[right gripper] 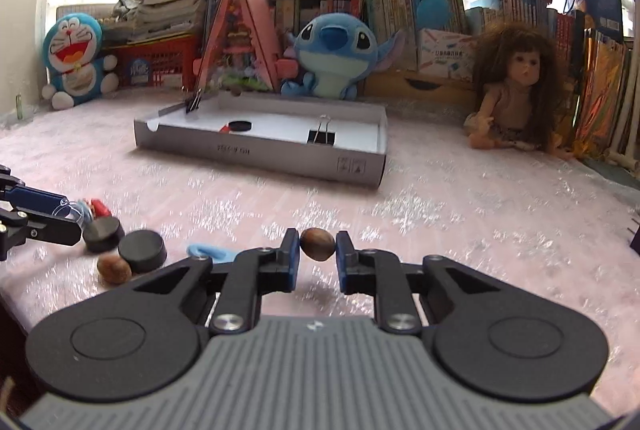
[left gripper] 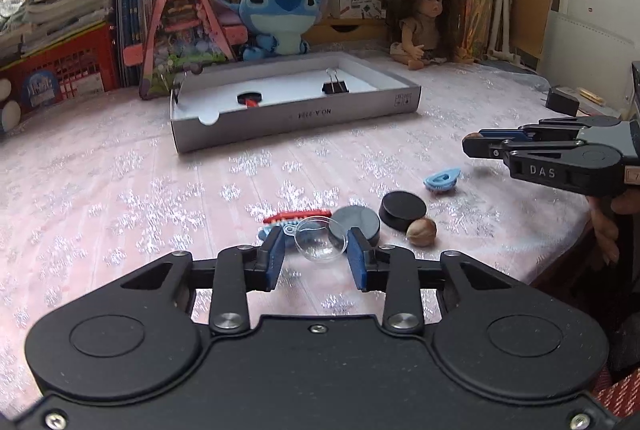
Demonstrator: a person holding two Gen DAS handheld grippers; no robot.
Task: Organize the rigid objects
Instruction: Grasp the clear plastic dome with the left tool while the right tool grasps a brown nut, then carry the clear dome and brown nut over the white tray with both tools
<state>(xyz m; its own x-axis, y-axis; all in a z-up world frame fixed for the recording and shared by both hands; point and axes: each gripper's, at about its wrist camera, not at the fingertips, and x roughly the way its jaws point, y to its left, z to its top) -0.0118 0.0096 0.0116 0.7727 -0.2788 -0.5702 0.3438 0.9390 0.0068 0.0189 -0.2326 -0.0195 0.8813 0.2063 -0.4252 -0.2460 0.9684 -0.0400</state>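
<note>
My left gripper [left gripper: 316, 254] is shut on a clear plastic half-sphere [left gripper: 318, 239], just above the pink tablecloth. Beyond it lie a red-and-blue comb [left gripper: 296, 217], two black discs [left gripper: 402, 210] [left gripper: 358, 224], a brown nut [left gripper: 421, 232] and a blue clip [left gripper: 442, 181]. My right gripper [right gripper: 317, 250] is shut on another brown nut [right gripper: 317, 244] and holds it above the cloth. It shows at the right in the left wrist view [left gripper: 472, 144]. A grey cardboard tray [right gripper: 260, 152] farther back holds a black disc [right gripper: 239, 126] and a binder clip [right gripper: 321, 136].
Plush toys [right gripper: 334, 54], a doll [right gripper: 516, 86], a pink triangular toy house [right gripper: 236, 42], books and red baskets line the back. A black adapter [left gripper: 562, 101] lies at the far right. The table edge drops off at the right in the left wrist view.
</note>
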